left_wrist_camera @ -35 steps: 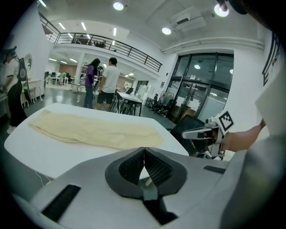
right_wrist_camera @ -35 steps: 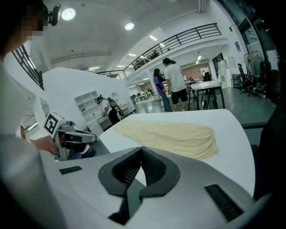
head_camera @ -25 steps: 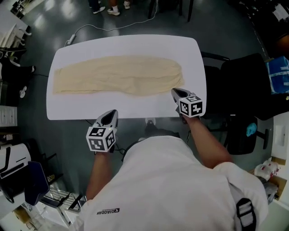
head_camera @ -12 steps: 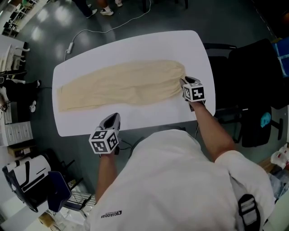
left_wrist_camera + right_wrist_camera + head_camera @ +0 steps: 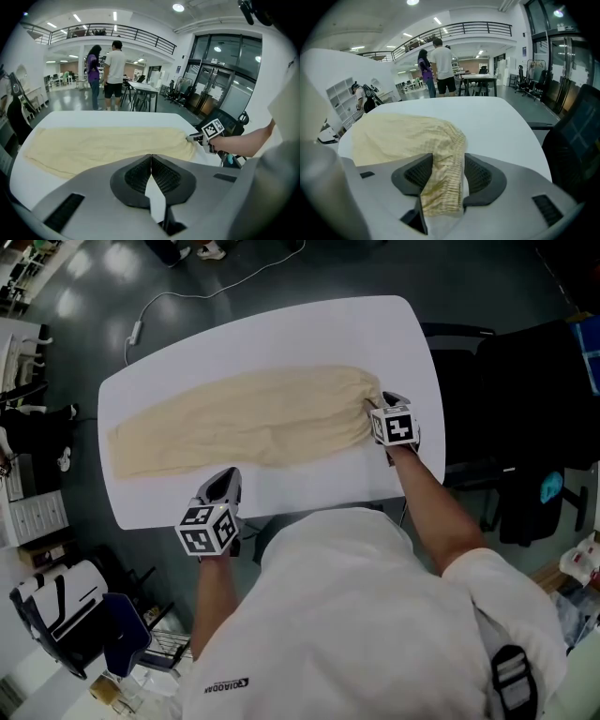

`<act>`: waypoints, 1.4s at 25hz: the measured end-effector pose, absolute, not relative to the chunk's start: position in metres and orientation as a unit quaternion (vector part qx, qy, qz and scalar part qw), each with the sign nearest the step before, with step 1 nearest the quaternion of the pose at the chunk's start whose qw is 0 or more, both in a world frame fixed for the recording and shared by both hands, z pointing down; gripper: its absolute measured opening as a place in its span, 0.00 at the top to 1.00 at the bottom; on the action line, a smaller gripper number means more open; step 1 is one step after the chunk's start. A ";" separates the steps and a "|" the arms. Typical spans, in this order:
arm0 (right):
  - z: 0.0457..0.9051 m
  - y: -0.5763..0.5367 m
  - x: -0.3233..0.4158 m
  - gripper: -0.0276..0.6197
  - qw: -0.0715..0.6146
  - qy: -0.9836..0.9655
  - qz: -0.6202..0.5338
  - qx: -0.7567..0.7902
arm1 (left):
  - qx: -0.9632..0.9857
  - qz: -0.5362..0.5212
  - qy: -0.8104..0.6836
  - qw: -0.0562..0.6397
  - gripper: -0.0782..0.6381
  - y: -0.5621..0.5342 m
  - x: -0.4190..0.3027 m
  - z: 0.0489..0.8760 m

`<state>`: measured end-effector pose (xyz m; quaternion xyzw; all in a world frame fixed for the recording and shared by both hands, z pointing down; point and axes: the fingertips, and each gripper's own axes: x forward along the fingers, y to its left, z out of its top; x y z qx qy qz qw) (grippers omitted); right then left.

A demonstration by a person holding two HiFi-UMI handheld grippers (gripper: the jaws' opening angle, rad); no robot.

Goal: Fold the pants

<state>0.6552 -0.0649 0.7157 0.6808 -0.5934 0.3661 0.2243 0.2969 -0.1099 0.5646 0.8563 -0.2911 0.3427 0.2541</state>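
A white table point(image 5: 309, 329) with rounded corners carries cream pants point(image 5: 234, 423). They lie flat and lengthwise across its middle, from the 9 o'clock end to the 3 o'clock end, tilted a little in the head view. The gathered waistband is at 3 o'clock, near the table's edge. Bare strips of tabletop run along 12 and 6 o'clock.
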 end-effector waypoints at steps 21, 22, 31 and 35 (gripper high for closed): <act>0.724 -0.069 0.660 0.85 0.141 -0.584 0.426 0.677 | 0.858 0.383 -0.246 0.239 0.85 -0.097 0.333 0.578; 0.724 -0.070 0.659 0.86 0.136 -0.587 0.427 0.674 | 0.856 0.385 -0.248 0.239 0.85 -0.098 0.329 0.578; 0.694 -0.073 0.640 0.87 0.050 -0.604 0.437 0.665 | 0.859 0.362 -0.272 0.238 0.85 -0.113 0.294 0.560; 0.657 -0.083 0.604 0.87 -0.006 -0.626 0.429 0.651 | 0.864 0.353 -0.268 0.238 0.85 -0.121 0.271 0.556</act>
